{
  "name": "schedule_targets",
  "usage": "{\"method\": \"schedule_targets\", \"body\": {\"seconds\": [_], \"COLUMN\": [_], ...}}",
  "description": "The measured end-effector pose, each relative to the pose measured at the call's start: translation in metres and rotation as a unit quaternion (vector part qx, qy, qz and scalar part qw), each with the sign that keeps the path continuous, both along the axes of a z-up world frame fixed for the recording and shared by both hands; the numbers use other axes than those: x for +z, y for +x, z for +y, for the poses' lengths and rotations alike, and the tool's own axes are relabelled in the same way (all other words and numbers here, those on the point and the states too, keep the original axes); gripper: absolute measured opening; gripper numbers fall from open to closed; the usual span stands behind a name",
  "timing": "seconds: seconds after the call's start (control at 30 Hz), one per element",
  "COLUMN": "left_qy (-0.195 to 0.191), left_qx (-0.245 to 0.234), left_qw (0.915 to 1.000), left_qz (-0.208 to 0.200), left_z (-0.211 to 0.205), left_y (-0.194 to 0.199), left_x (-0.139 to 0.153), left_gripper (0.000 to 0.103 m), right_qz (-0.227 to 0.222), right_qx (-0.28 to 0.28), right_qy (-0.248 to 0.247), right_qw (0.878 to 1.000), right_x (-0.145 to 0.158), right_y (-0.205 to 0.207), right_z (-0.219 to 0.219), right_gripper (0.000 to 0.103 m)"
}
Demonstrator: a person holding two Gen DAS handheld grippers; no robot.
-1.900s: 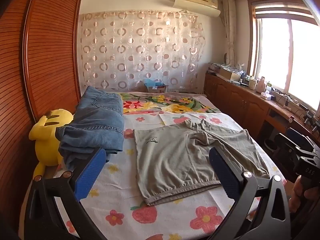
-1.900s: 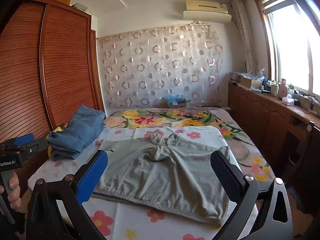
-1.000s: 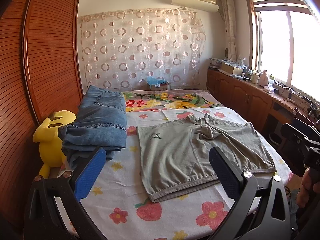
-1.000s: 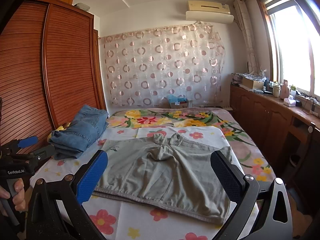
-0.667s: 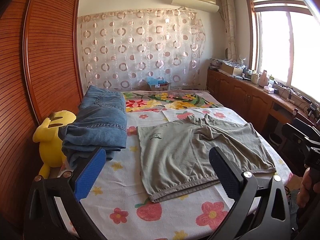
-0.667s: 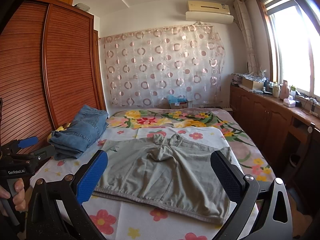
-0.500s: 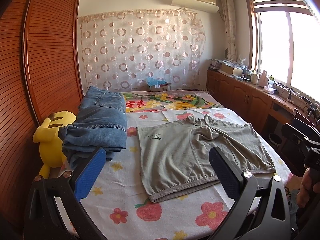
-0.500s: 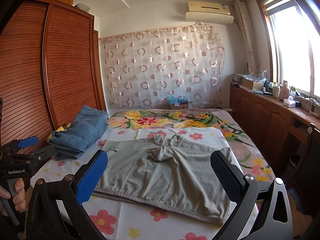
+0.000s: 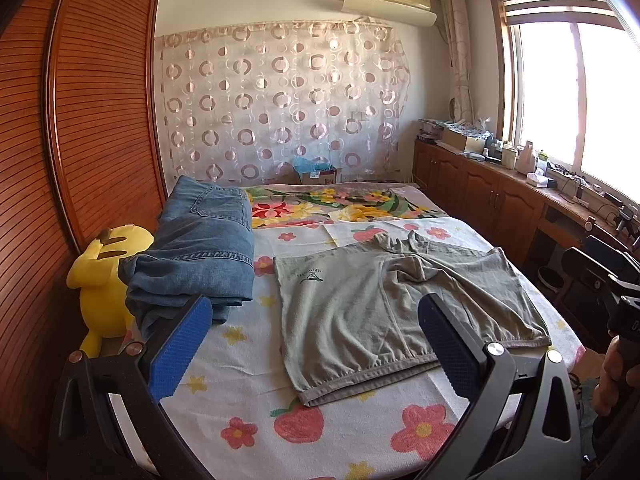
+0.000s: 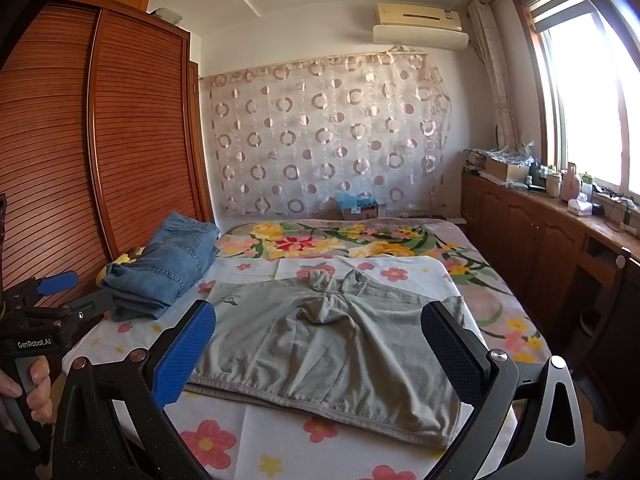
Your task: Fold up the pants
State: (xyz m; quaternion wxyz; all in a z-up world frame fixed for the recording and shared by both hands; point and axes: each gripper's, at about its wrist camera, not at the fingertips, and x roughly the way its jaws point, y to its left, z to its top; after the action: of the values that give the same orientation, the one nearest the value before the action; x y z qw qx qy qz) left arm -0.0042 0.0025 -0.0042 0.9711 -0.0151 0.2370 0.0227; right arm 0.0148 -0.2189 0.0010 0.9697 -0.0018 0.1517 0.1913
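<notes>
Grey-green shorts (image 9: pixel 384 308) lie spread flat on the flowered bed sheet (image 9: pixel 248 400), waistband toward me; they also show in the right wrist view (image 10: pixel 332 340). My left gripper (image 9: pixel 316 340) is open and empty, held in the air before the bed's near edge, left of the shorts' middle. My right gripper (image 10: pixel 320 352) is open and empty, held above the near edge over the shorts' waistband. The left gripper also shows from the side in the right wrist view (image 10: pixel 68 292).
Folded blue jeans (image 9: pixel 200 252) lie at the bed's left, beside a yellow plush toy (image 9: pixel 104 280). A wooden slatted wardrobe (image 9: pixel 80 140) stands at the left. Wooden cabinets (image 9: pixel 492 204) with clutter run under the window at the right. A box (image 9: pixel 316 176) sits at the bed's far end.
Both grippers have drawn back a little from the bed and risen slightly, then held still. The shorts have not moved.
</notes>
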Motion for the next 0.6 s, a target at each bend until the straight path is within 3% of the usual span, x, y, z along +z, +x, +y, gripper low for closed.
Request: {"method": "schedule_targets", "body": {"seconds": [0.6], "left_qy": [0.003], "left_qx": [-0.001], "left_qw": [1.0000], "left_qz": [-0.003], "left_z": [-0.0009], "left_y": [0.0008], "left_x": [0.0082], "left_gripper": [0.103], "right_qz": [-0.003], "right_qx": [0.001], "right_qy": [0.002], "right_qw": [1.000], "right_x": [0.0007], "right_y": [-0.0005], "right_z": [-0.0010], "right_gripper": [0.102]}}
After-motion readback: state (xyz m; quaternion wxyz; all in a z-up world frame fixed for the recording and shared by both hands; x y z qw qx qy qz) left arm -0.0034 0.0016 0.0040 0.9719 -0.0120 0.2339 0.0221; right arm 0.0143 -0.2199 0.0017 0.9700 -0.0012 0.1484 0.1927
